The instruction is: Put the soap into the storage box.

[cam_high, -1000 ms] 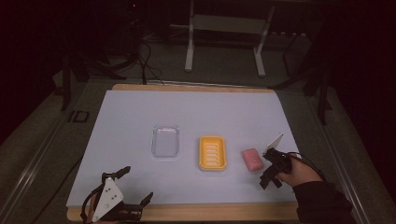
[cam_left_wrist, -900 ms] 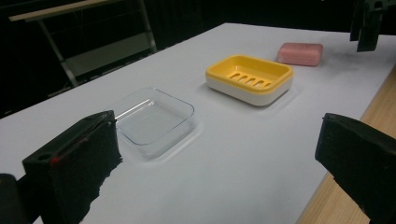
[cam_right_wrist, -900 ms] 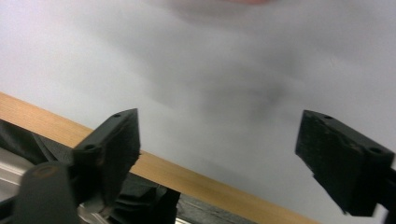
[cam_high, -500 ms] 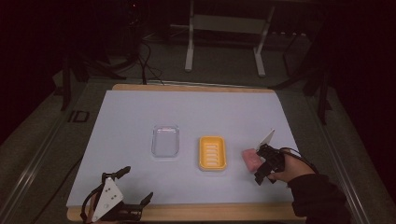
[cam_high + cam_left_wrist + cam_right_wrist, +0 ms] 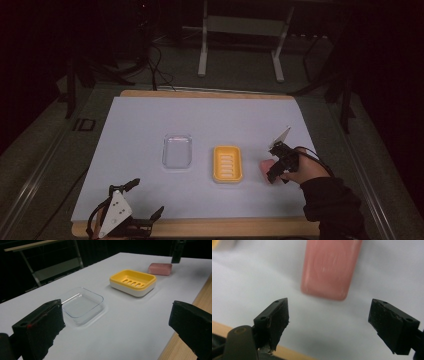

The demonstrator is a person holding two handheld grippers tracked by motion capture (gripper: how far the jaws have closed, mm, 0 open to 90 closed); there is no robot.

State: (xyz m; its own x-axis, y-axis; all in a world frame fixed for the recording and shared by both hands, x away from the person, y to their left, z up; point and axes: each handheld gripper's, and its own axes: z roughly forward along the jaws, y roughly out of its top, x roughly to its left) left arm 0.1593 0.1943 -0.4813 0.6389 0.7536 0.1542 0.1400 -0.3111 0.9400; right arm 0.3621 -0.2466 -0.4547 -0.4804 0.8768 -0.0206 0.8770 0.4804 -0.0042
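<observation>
In the high view the right claw (image 5: 272, 167) hangs at about four o'clock on the counter (image 5: 200, 120), carried by a hand (image 5: 300, 170) in a dark sleeve that comes in from the lower right. Its jaws are spread wide and have just been closing a little, with nothing pinched between them. In the right gripper view the two black pads (image 5: 275, 315) stand well apart over the white sheet, and the pink soap bar (image 5: 330, 267) lies flat just beyond them at twelve o'clock, lined up with the gap but apart from both pads. In the high view the pink soap bar (image 5: 265, 166) sits partly hidden under this claw, just to the three o'clock side of the yellow soap dish (image 5: 228, 163), near it but not touching.

The left claw (image 5: 125, 212) rests at the counter's near edge at about seven o'clock. In the left gripper view its jaws are spread wide and hold nothing. Beyond them lie a clear plastic tray (image 5: 81, 302), then the yellow soap dish (image 5: 132, 281) with its slotted floor, then the pink soap bar (image 5: 160, 268) farthest off, each apart from the next. In the high view the clear plastic tray (image 5: 177, 150) sits at nine o'clock from the dish, near the counter's middle.
</observation>
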